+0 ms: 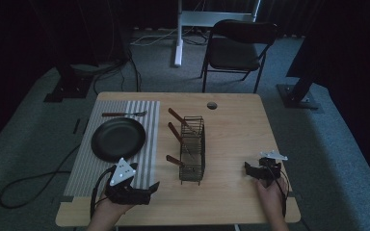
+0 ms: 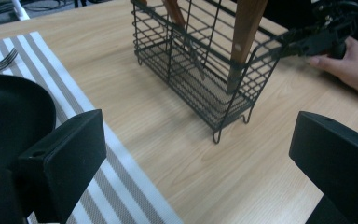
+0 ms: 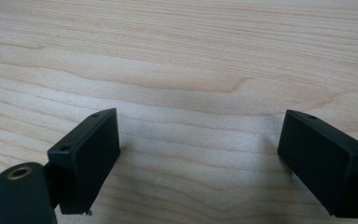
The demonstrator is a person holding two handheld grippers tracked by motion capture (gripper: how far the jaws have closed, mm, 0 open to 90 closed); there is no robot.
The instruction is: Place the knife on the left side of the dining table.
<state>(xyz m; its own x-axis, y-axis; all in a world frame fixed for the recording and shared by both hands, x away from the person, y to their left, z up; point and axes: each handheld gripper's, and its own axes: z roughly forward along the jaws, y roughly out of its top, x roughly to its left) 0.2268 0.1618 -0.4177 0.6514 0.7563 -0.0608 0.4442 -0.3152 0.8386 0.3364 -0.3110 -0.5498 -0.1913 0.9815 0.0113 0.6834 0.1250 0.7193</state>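
A black wire basket [image 1: 192, 149] stands upright mid-table with three wooden-handled utensils [image 1: 175, 131] leaning out of it to the left. Left of it, a striped placemat [image 1: 151, 144] carries a black plate [image 1: 118, 139], with a fork [image 1: 124, 114] beyond the plate. My left gripper [image 1: 150, 191] rests near the front edge, pointing at the basket [image 2: 200, 60], open and holding nothing [image 2: 198, 154]. The plate [image 2: 9, 116] lies to its left. My right gripper [image 1: 248, 170] sits right of the basket, open over bare wood [image 3: 198, 154].
The wooden table [image 1: 236, 130] has a round cable hole [image 1: 212, 105] near its far edge. Beyond the table a black folding chair [image 1: 238, 45] stands on the carpet. Cables run across the floor to the left. Bare wood lies between the basket and my right gripper.
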